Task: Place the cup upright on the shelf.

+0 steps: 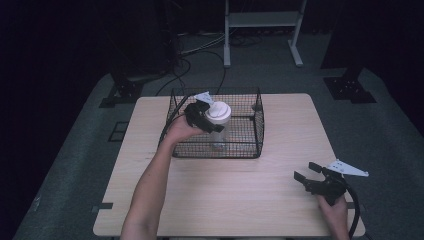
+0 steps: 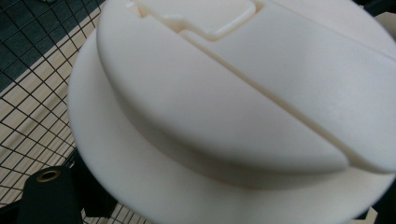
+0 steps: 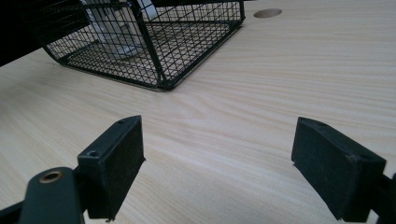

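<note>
The white-lidded cup (image 1: 218, 120) stands upright inside the black wire basket (image 1: 250, 150), its clear body reaching down to the basket floor and its lid (image 2: 243, 93) up at about rim height. Its long axis runs straight up and down, so any lift out has to go straight up past the basket rim.

Your left gripper (image 1: 202, 117) is right at the cup's lid, coming in from the cup's left side over the near-left wall of the basket. In the left gripper view the lid sits hard against the camera, with one black jaw showing at the lower left. The jaws are drawn almost fully together and appear clamped on the lid's edge, though the contact itself is hidden. Your left forearm stretches diagonally across the surface (image 1: 225, 200), wrist bent inward over the basket.

Your right gripper (image 1: 312, 181) rests well apart from the cup, low over the near-right corner of the surface, jaws spread wide with nothing between them, pointing towards the basket. The left hand is clearly the nearer one, so the cup's next move is its job.
</note>
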